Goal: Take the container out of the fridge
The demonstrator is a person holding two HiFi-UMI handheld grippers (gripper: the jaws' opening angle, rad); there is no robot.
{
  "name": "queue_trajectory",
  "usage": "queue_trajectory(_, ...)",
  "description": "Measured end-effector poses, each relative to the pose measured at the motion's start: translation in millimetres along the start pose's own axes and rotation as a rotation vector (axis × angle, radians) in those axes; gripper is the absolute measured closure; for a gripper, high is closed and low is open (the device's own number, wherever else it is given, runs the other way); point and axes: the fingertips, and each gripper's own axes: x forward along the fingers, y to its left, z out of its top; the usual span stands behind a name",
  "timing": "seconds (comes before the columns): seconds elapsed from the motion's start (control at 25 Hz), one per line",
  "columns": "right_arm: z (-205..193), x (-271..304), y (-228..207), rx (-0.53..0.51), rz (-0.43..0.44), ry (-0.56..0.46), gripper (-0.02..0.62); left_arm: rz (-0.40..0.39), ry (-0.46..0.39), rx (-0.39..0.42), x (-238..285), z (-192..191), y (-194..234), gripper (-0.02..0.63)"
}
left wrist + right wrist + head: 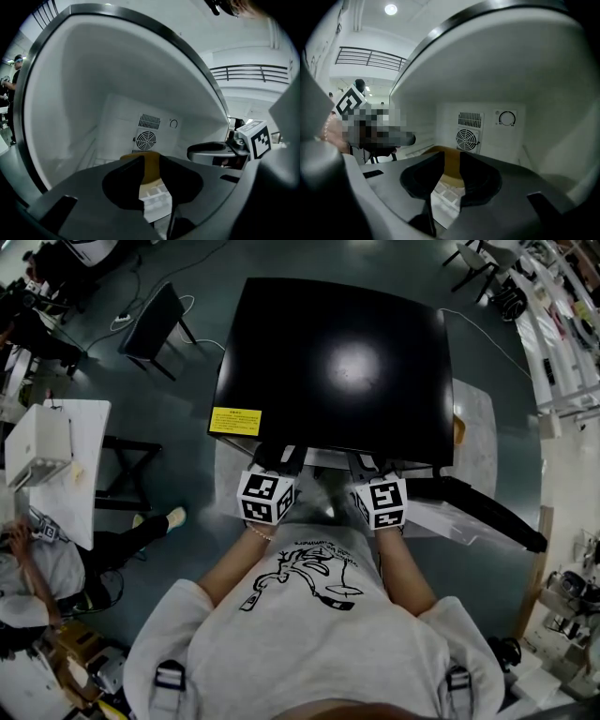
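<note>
A small fridge (337, 362) with a glossy black top stands in front of me, and both grippers reach into its white interior (93, 93). Only their marker cubes, left (266, 498) and right (382, 503), show under the top's front edge. The container (151, 173) is low with a tan lid and sits on the fridge floor before the round fan grille (145, 139). My left gripper (151, 158) is open, the lid showing through the gap. My right gripper (451, 154) is also open, with the same container (452, 171) just ahead between its fingers. Neither gripper's pads press on it.
The fridge door (487, 512) hangs open to the right. A dial (506, 118) sits on the back wall beside the fan (467, 138). A black chair (155, 320) and white tables (56, 456) stand to the left, where a person (37, 568) sits.
</note>
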Motion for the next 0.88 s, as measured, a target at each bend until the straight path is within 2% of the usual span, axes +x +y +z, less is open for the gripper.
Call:
queue_trajectory(0.44, -17, 27, -20, 0.052, -0.027, 0.042, 0.419, 0.051, 0.033, -0.043, 22, -14, 20, 0.428)
queue_trajectory(0.64, -25, 37, -28, 0.077, -0.035, 0.063, 0.382, 0.063, 0.046, -0.066, 29, -18, 25, 0.416)
queue_trajectory(0.88, -29, 47, -37, 0.106, -0.057, 0.070, 0.364, 0.059, 0.065, -0.090, 37, -21, 30, 0.391)
